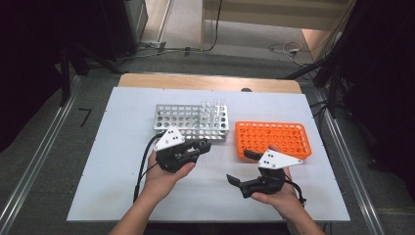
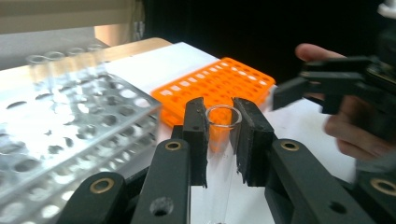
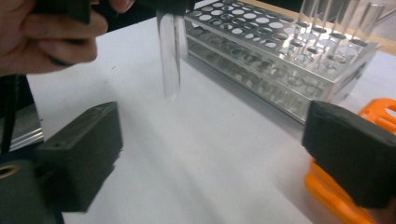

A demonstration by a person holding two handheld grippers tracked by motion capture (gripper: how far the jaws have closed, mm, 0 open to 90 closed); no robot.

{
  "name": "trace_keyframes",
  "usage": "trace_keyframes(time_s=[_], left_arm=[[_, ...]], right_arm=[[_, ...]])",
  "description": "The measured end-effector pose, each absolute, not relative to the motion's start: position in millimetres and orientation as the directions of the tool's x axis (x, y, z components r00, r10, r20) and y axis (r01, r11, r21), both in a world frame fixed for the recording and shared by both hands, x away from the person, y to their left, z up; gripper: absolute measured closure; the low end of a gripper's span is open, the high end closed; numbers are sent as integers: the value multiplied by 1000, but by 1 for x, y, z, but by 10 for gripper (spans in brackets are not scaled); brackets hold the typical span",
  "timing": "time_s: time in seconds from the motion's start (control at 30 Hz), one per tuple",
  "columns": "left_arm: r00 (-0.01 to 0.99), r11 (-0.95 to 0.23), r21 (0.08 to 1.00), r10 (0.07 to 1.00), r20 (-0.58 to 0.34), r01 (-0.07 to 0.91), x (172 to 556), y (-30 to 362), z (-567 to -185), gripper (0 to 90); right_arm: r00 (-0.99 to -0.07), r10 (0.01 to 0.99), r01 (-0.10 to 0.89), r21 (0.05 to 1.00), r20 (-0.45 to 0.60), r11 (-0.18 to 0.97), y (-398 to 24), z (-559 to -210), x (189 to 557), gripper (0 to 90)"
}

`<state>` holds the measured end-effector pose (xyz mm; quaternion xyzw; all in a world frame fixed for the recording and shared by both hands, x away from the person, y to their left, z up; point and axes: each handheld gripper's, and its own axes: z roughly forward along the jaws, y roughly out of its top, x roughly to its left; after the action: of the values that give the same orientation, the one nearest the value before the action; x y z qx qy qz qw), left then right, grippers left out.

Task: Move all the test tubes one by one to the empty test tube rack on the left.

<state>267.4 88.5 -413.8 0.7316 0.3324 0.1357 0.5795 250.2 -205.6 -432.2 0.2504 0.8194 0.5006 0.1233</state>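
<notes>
Left hand-held gripper (image 2: 219, 135) clamped on one glass test tube (image 2: 222, 154) mid-table, between metal rack (image 1: 192, 121) and empty orange rack (image 1: 272, 139); right hand-held gripper (image 1: 241, 169) agape; several tubes (image 1: 213, 110) apparently await transfer.

Plenty of open white table (image 1: 112, 161) on the near left and along the front edge. Up the middle, the metal rack (image 1: 188, 121) and orange rack (image 1: 272, 139) sit side by side with just a slim gap between them, blocking that way.
</notes>
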Motion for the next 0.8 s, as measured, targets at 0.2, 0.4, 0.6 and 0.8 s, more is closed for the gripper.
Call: trace_keyframes(time_s=[0.2,0.4,0.6,0.8], left_arm=[[709,-98,938,681,-181,333,289,98,-405,760],[682,-89,942,712,-168,325,311,105,-395,760],[641,-80,943,752,-154,322,334,112,-389,760],[606,-63,946,781,-152,319,355,118,-387,760]], right_arm=[[-812,582,303,883,43,358,-238,-437,248,0],[-779,625,320,883,40,343,-264,-439,247,0],[-760,649,330,882,37,337,-287,-442,245,0],[-729,683,362,876,53,318,-309,-449,244,0]])
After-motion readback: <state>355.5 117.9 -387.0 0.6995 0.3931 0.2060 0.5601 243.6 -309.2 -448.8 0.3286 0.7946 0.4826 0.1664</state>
